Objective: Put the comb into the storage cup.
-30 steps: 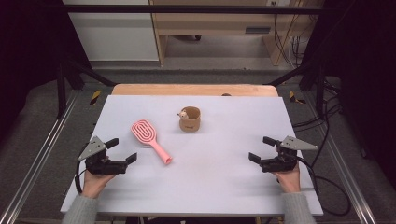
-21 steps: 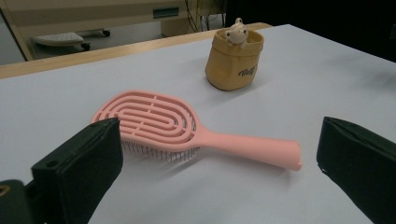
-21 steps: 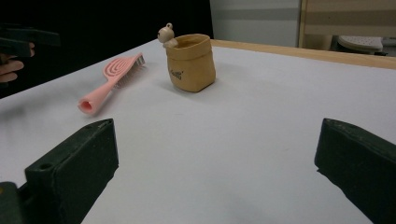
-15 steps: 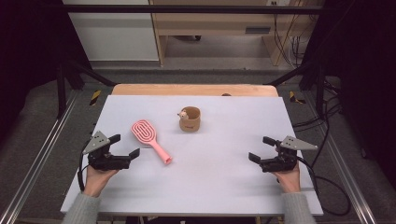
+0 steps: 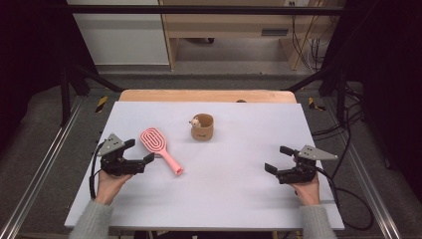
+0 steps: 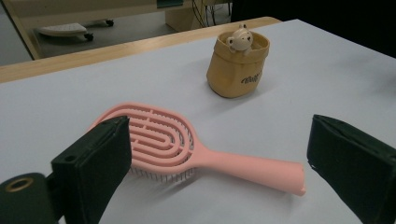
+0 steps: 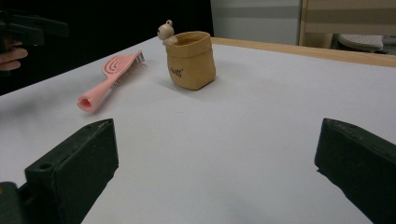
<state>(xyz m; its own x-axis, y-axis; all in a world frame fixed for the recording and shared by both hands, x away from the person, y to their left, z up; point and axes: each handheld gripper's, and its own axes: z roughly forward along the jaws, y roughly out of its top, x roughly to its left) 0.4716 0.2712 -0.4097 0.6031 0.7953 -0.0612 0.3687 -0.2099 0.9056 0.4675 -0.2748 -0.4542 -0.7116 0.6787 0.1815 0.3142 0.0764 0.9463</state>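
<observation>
Left gripper (image 5: 139,152) just beside the pink hairbrush (image 5: 158,148), at its head end, low over the white table (image 5: 234,199). Jaws spread wide, have just been closing a little, nothing pinched; in the left gripper view, hairbrush (image 6: 187,154) lying flat between and beyond the two jaws, one jaw in front of the head's edge, contact impossible to tell. Handle pointing toward the table's middle. Tan pouch-shaped cup (image 5: 202,128) with a small bear figure at the rim, upright, farther back, apart from the brush. Right gripper (image 5: 277,160) well apart at the right side, jaws spread, empty, above bare table.
</observation>
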